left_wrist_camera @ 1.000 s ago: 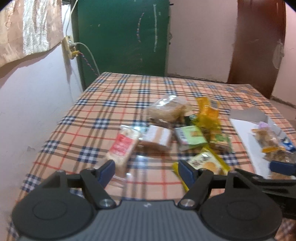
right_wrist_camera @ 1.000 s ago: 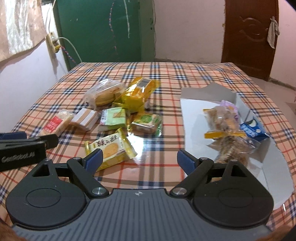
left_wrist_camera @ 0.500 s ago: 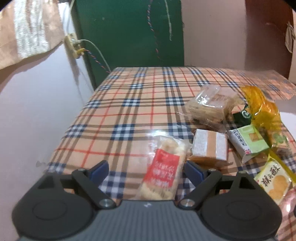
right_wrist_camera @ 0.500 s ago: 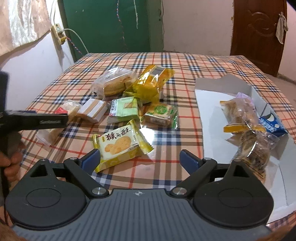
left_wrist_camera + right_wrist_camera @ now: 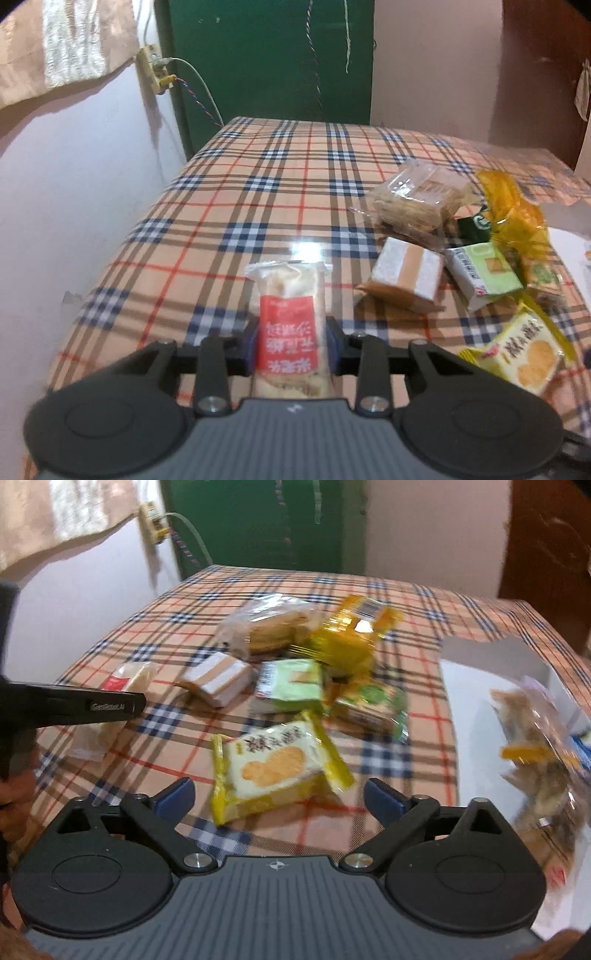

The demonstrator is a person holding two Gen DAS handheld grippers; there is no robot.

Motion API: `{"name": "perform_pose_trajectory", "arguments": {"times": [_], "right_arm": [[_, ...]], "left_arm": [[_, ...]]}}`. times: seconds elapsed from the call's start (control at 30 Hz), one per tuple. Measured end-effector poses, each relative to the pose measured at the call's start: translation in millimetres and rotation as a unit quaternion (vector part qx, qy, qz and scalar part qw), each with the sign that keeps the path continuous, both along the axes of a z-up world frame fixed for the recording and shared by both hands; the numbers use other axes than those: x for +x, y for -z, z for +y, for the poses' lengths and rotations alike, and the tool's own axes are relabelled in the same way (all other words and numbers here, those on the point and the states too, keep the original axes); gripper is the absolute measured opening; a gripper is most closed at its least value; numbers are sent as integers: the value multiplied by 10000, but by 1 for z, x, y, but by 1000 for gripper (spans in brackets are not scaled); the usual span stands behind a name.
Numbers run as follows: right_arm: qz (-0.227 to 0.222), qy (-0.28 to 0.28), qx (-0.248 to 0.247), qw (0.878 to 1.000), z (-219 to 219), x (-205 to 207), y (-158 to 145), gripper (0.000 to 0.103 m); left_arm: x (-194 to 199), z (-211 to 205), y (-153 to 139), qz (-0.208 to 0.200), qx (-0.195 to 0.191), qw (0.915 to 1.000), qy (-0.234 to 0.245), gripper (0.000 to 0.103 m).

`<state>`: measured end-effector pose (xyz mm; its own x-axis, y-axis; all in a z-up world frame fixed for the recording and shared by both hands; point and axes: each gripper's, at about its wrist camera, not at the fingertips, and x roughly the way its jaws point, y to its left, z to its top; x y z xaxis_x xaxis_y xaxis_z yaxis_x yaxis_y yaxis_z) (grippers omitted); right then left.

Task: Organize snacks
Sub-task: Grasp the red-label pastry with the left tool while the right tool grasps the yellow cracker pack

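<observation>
Left gripper [image 5: 291, 345] clamps a red-labelled snack pack [image 5: 287, 325] on the plaid tablecloth [image 5: 258, 206]; right gripper [image 5: 279, 799] hovers open near the yellow biscuit packet [image 5: 277, 764]

- Snack bar [image 5: 290, 328] is held between the left gripper [image 5: 291, 345] fingers, lengthwise, on the table [image 5: 236, 206].
- Striped packet [image 5: 406, 273] is placed right of the bar; clear biscuit bag [image 5: 415, 201] behind it.
- Cracker pack [image 5: 275, 764] is set before the right gripper [image 5: 279, 799], between its spread fingers.
- Box [image 5: 476, 716] is located right of the pile, with bagged snacks [image 5: 535, 753] in it.
</observation>
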<state>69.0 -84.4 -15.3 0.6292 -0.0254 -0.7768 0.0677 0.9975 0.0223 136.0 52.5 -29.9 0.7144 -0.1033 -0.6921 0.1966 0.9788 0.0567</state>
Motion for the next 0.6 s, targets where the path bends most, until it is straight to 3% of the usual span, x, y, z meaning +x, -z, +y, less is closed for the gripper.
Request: {"name": "perform_pose_trajectory", "arguments": {"times": [0.13, 0.33, 0.5, 0.6], "right_arm": [[4, -188, -157, 9997, 7, 15, 6, 103], [97, -983, -883, 9912, 5, 33, 15, 103], [253, -1493, -580, 9868, -5, 48, 21, 103], [325, -1460, -217, 9885, -11, 57, 28, 103]], "left_arm": [[-21, 6, -7, -28, -276, 9996, -3, 33], [-34, 15, -7, -59, -456, 9989, -15, 33], [-35, 16, -6, -52, -549, 9985, 21, 33], [-35, 16, -5, -54, -550, 9985, 28, 33]]}}
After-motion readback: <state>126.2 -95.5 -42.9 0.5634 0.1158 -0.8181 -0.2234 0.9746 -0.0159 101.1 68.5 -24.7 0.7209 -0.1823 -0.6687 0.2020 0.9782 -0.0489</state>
